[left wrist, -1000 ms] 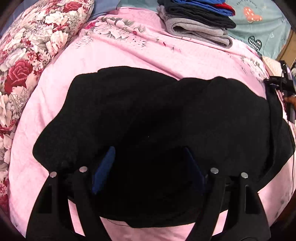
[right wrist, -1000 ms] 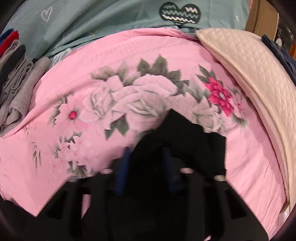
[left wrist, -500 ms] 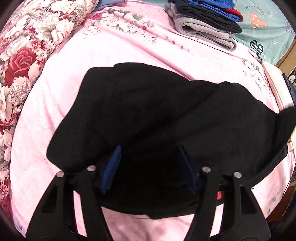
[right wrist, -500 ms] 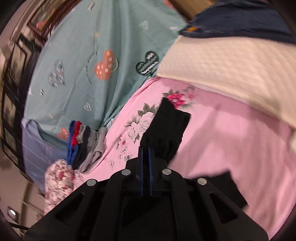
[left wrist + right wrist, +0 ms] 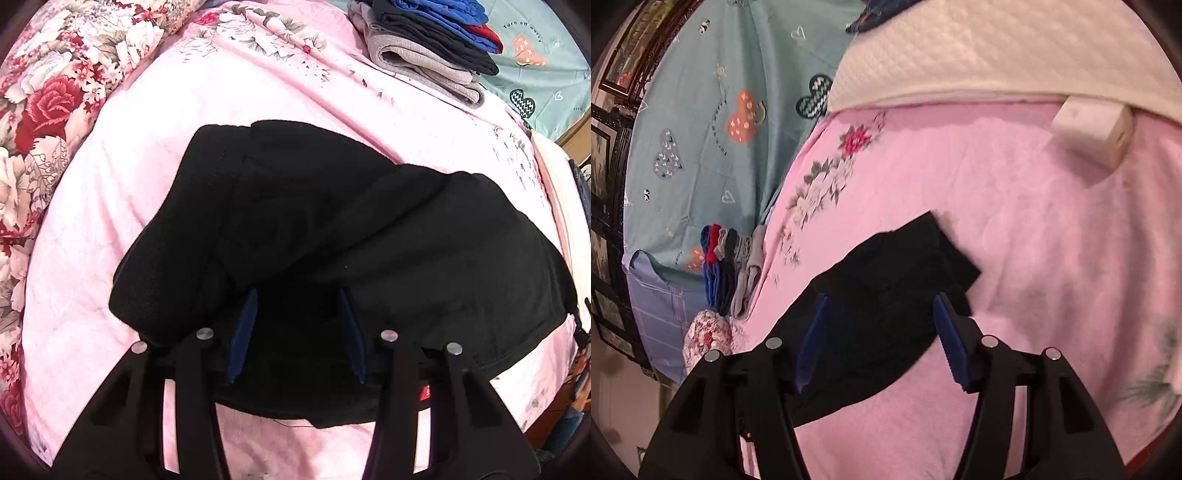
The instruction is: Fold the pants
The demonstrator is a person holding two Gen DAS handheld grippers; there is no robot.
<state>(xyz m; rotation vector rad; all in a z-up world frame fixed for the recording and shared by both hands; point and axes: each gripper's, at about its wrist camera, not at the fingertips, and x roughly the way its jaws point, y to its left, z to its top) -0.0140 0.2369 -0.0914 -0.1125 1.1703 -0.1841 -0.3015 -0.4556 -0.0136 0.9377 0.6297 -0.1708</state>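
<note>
Lying in a rumpled, fleecy heap, the black pants (image 5: 332, 229) cover the middle of the pink quilted bedspread (image 5: 110, 206). At far left sits a rose-printed pillow (image 5: 48, 92); at upper right, a stack of folded clothes (image 5: 424, 40) in grey, black and blue. The left gripper (image 5: 298, 291) has its blue-padded jaws spread apart over the fabric. In the right wrist view, the right gripper (image 5: 881, 299) likewise stands spread above a pant end, with a cream quilted blanket (image 5: 997, 48) beyond.
</note>
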